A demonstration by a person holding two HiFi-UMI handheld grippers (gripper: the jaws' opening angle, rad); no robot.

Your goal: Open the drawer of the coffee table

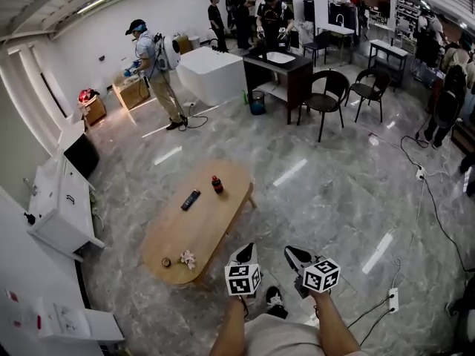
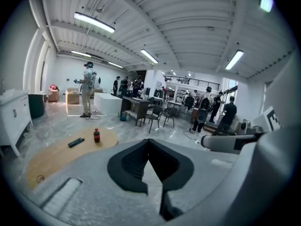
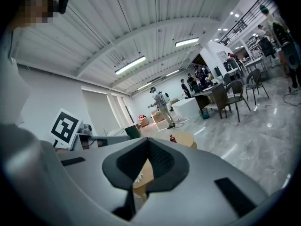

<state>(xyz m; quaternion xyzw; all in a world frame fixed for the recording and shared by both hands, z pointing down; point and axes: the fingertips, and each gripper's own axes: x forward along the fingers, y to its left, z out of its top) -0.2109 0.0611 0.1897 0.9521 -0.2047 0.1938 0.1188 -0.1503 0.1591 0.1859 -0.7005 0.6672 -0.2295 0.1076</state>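
Head view, looking steeply down: an oval wooden coffee table [image 1: 200, 228] is standing on a glossy marble floor [image 1: 319, 191], ahead and to the left of the person. Its drawer cannot be made out from this angle. A dark bottle [image 1: 217, 184] with a red cap is standing upright near the far end of the tabletop, and a black remote [image 1: 191, 199] is lying just beside it, toward the left edge. A small white crumpled thing [image 1: 187, 258] is lying at the near end. The left gripper [image 1: 245, 251] and right gripper [image 1: 297, 256] are hovering side by side off the table's near right corner, apart from it, jaws pointing forward. Several people are standing at the far side of the room.

Left gripper view: the jaws are pressing together with nothing between them. The coffee table [image 2: 56, 154] is lying low at the left, well apart from the jaws, with the bottle [image 2: 96, 135] and remote [image 2: 75, 142] on it.

Right gripper view: these jaws are also meeting tip to tip, holding nothing. The tabletop is showing behind and below them, and the bottle [image 3: 172, 138] is standing just past their tips.
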